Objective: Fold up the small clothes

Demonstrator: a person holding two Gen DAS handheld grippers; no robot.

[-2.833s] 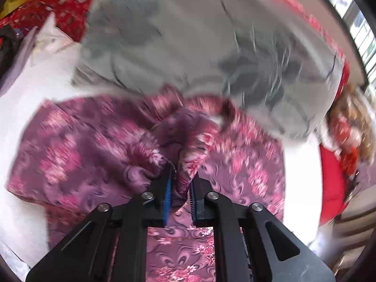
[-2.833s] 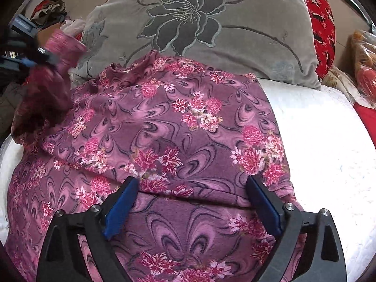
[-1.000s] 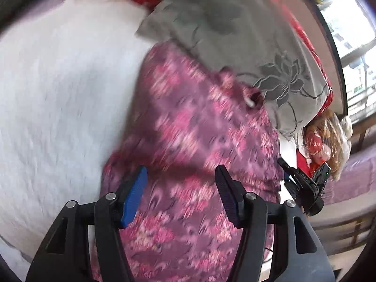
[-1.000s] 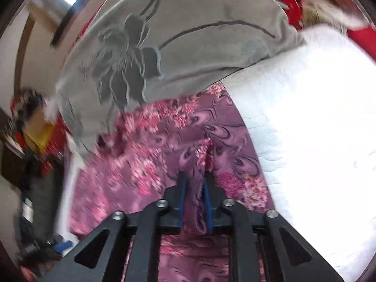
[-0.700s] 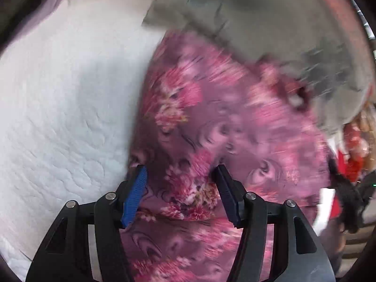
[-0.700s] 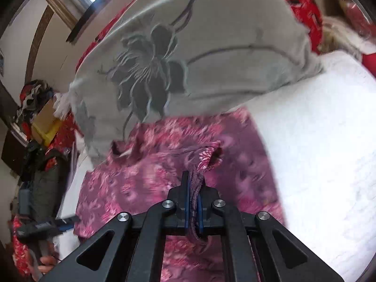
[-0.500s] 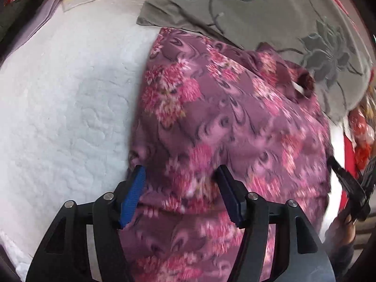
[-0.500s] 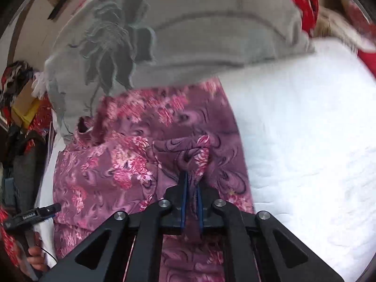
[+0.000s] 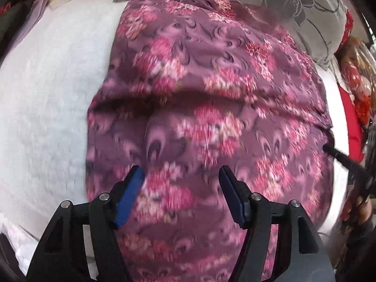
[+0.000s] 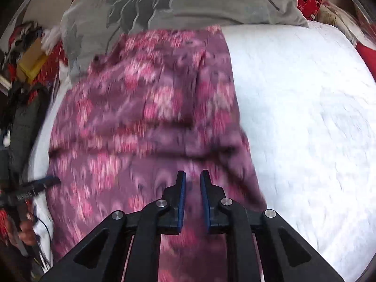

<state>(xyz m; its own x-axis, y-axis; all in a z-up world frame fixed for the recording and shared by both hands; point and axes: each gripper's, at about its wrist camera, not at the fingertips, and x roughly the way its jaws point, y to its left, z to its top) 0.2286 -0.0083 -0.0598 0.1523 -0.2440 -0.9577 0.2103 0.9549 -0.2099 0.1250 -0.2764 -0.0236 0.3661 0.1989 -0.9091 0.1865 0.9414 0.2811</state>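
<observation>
A purple garment with pink flowers [image 9: 211, 82] lies spread on the white quilted bed [image 9: 47, 82], a crosswise crease running over its middle. My left gripper [image 9: 181, 176] hovers over the garment's lower left part. Its jaws are opening, with nothing pinched and the cloth lying flat beneath the blue pads. In the right wrist view my right gripper [image 10: 193, 178] is over the garment [image 10: 152, 105] near its right edge. The jaws stand a narrow gap apart and purple cloth fills that gap. The picture is blurred there. Each view shows the other gripper at the garment's side edge.
A grey pillow with a dark flower [image 10: 188, 0] lies just behind the garment. Bare white quilt [image 10: 305, 117] stretches to the right. Red cloth and a wrapped toy [image 9: 354, 82] sit at the bed's right side, and bags and boxes [image 10: 28, 54] at its left.
The right gripper had a raised fold of the garment pinched; that fold now lies down and the cloth looks flat ahead. The left gripper slid down the garment and spread wider.
</observation>
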